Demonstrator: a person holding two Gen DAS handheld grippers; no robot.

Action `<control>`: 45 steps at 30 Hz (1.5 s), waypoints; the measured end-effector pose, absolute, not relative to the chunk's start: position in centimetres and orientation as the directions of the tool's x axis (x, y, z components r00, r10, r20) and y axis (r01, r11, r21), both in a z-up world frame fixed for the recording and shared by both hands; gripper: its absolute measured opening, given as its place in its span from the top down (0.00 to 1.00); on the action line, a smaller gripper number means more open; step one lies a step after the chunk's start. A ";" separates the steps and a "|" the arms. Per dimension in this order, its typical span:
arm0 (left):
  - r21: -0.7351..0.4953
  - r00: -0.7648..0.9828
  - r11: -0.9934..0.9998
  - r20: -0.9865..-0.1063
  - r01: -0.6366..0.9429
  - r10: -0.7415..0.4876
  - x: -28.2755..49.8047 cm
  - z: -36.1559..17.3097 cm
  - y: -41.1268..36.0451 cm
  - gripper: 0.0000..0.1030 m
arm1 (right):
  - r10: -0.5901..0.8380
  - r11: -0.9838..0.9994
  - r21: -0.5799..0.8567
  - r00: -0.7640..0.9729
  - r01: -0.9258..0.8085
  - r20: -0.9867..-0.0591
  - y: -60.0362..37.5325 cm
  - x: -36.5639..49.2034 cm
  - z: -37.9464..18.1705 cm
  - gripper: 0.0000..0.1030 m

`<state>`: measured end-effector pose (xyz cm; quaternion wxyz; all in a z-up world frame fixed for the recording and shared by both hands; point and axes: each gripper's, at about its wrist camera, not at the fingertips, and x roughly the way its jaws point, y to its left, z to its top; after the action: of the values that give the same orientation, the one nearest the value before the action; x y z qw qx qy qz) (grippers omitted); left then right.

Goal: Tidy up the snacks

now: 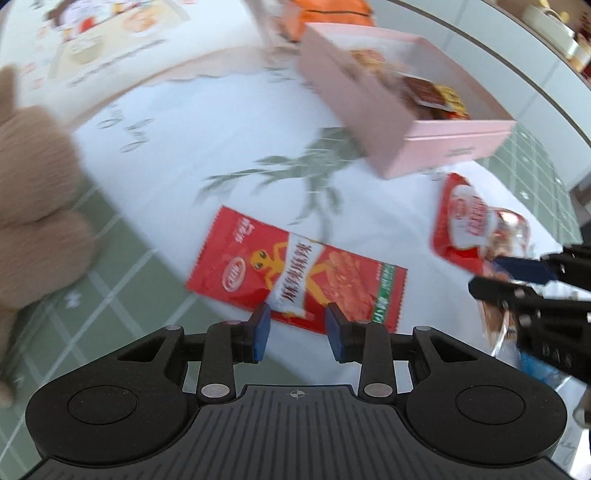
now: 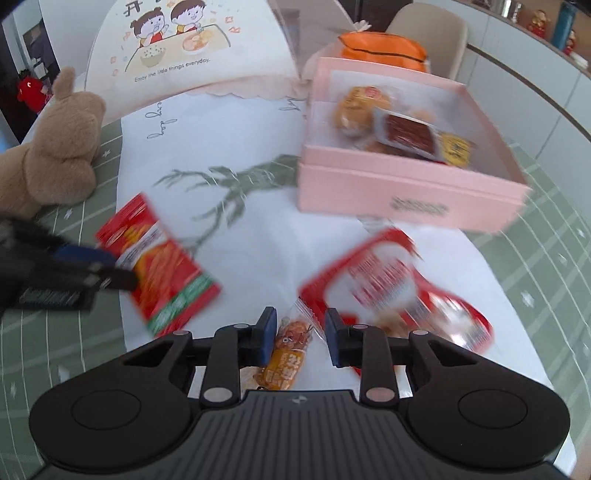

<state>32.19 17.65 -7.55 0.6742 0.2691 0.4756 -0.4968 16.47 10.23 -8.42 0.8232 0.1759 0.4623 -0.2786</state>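
Note:
A flat red snack packet [image 1: 295, 273] with a cartoon figure lies on the white table runner [image 1: 184, 155]. My left gripper [image 1: 297, 325] hangs open just over the packet's near edge, pads apart; in the right wrist view its fingers [image 2: 110, 280] sit at that packet's [image 2: 159, 266] left edge. My right gripper [image 2: 299, 328] is shut on a small orange sausage packet [image 2: 291, 347], which stands lengthwise between the pads. A red and white bag [image 2: 388, 280] lies just beyond it to the right. The open pink box [image 2: 369, 188] holds several snacks.
A brown plush toy [image 2: 62, 155] sits at the left on the green checked tablecloth [image 2: 535, 258]. An orange bag [image 2: 380, 48] is behind the box, and a cartoon-printed mat [image 2: 184, 48] lies at the far end. A chair [image 2: 428, 33] stands beyond the table.

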 end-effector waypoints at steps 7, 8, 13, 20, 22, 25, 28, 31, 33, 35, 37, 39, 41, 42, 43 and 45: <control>-0.174 -0.058 0.236 -0.902 0.956 -0.429 27.4 -7.9 14.7 0.62 | -0.351 0.712 0.019 0.379 0.701 -0.856 9.4 11.2 -7.9 0.73; -0.187 -0.084 0.204 -0.900 0.961 -0.427 26.4 -8.0 14.3 0.62 | -0.355 0.708 0.019 0.378 0.706 -0.855 9.3 10.5 -7.9 0.73; -0.199 -0.149 0.079 -0.899 0.977 -0.411 22.0 -8.0 13.8 0.62 | -0.366 0.696 0.022 0.381 0.718 -0.849 8.8 7.9 -8.1 0.73; -0.185 -0.185 -0.042 -0.893 0.982 -0.411 17.5 -6.8 13.8 0.62 | -0.357 0.671 0.044 0.375 0.740 -0.855 7.2 2.7 -9.0 0.73; -0.193 -0.200 -0.059 -0.892 0.979 -0.406 16.2 -6.7 13.5 0.63 | -0.349 0.665 0.054 0.373 0.745 -0.860 6.9 1.1 -9.3 0.73; -0.197 -0.207 -0.065 -0.893 0.978 -0.399 14.3 -7.0 13.6 0.63 | -0.351 0.668 0.051 0.375 0.742 -0.858 6.6 -0.7 -9.3 0.72; -0.190 -0.189 -0.037 -0.900 0.981 -0.394 13.2 -7.6 13.8 0.63 | -0.349 0.676 0.063 0.394 0.734 -0.850 6.2 -2.0 -9.1 0.72; -0.194 -0.173 0.012 -0.900 0.981 -0.400 13.0 -8.1 14.1 0.62 | -0.333 0.683 0.108 0.440 0.722 -0.834 5.2 -2.9 -8.8 0.72; -0.205 -0.169 0.050 -0.900 0.977 -0.403 13.3 -8.2 14.2 0.62 | -0.329 0.673 0.134 0.457 0.727 -0.826 4.2 -3.1 -8.7 0.72; -0.209 -0.162 0.076 -0.902 0.975 -0.401 13.6 -8.2 14.1 0.62 | -0.310 0.672 0.177 0.491 0.719 -0.814 3.1 -2.8 -8.6 0.69; -0.203 -0.153 0.085 -0.901 0.975 -0.405 13.7 -8.0 14.1 0.62 | -0.281 0.667 0.199 0.490 0.718 -0.825 1.9 -2.2 -8.6 0.58; -0.214 -0.159 0.090 -0.896 0.973 -0.414 13.9 -7.7 14.0 0.62 | -0.281 0.656 0.194 0.475 0.729 -0.834 1.3 -2.0 -8.2 0.56; -0.225 -0.161 0.100 -0.887 0.969 -0.432 14.0 -7.6 14.0 0.62 | -0.270 0.653 0.200 0.472 0.731 -0.839 1.4 -2.5 -7.6 0.51; -0.228 -0.157 0.111 -0.883 0.967 -0.442 14.1 -7.5 14.1 0.62 | -0.257 0.657 0.203 0.469 0.726 -0.845 1.5 -2.7 -7.5 0.50; -0.236 -0.159 0.118 -0.878 0.965 -0.451 14.1 -7.4 14.1 0.62 | -0.250 0.663 0.189 0.452 0.724 -0.856 1.9 -2.9 -7.6 0.49; -0.262 -0.185 0.106 -0.867 0.959 -0.462 13.9 -7.3 13.9 0.63 | -0.268 0.664 0.128 0.395 0.736 -0.879 2.7 -3.2 -7.8 0.50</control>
<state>13.93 13.88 -7.33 0.5798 0.2668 0.4660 -0.6129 -3.17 2.75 -7.80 0.7935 0.2603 0.4501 -0.3163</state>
